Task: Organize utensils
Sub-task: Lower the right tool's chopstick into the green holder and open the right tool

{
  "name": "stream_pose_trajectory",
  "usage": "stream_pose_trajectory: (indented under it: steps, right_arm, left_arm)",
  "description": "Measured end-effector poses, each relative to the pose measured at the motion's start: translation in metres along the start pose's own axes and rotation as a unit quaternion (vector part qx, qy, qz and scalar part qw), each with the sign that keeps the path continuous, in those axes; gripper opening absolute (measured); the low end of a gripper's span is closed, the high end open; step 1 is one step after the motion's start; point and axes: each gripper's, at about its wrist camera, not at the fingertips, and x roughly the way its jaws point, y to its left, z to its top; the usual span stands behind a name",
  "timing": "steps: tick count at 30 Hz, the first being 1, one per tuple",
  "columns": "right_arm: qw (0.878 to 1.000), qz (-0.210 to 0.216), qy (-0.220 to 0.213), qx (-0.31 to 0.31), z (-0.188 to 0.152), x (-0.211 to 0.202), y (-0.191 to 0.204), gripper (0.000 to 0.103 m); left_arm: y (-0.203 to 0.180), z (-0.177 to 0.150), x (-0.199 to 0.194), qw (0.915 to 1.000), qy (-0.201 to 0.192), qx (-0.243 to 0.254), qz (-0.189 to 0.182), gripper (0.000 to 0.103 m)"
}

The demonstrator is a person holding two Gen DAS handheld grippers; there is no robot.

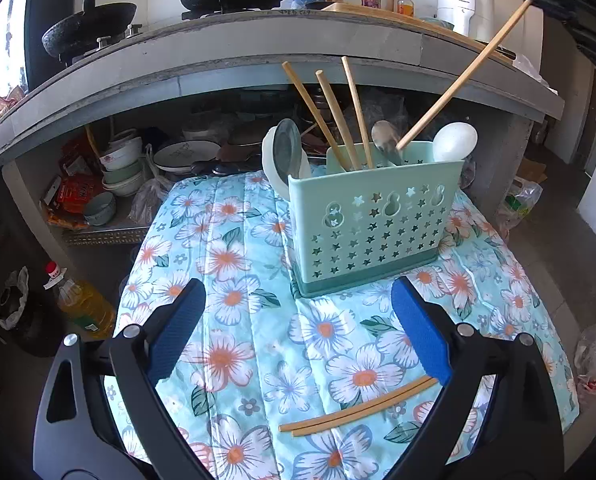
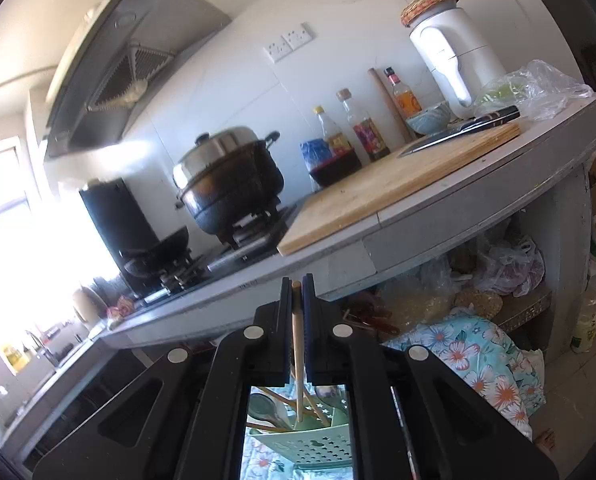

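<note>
No label is readable. The left tongs [image 1: 298, 332] gape wide and empty above two slim bamboo chopsticks [image 1: 357, 408] lying on the floral quilted table [image 1: 234, 264]. The right tongs [image 2: 296, 288] pinch one round wooden chopstick [image 2: 296, 344], its tip inside the star-punched mint plastic caddy [image 1: 377, 220].

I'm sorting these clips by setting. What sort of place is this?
Most likely a home kitchen. A black pot sits on a gas stove under a range hood, with sauce bottles and a cutting board on the counter, and bowls stacked on the shelf below.
</note>
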Motion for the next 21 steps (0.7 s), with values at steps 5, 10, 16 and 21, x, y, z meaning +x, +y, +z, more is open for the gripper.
stream_pose_trajectory:
  steps: [5,10,16,21]
  right_arm:
    - [0.999,-0.015,0.044,-0.021,-0.026,0.033,0.001,0.005]
    - [0.992,-0.054,0.096,-0.061,-0.051,0.053,0.002,0.010]
    - [0.996,-0.056,0.044,-0.055,-0.040,0.018,-0.006,0.035]
    - [0.997,-0.062,0.032,-0.038,-0.047,-0.014,-0.023,0.041]
  left_arm:
    - [0.000,0.000,0.000,1.0000,0.000,0.000,0.006,0.090]
    - [-0.001,0.000,0.001,1.0000,0.002,0.000,0.007,0.090]
    - [-0.003,-0.001,0.005,0.9999,0.007,0.002,0.010,0.091]
    - [-0.003,-0.002,0.009,0.9998,0.011,0.004,0.015,0.091]
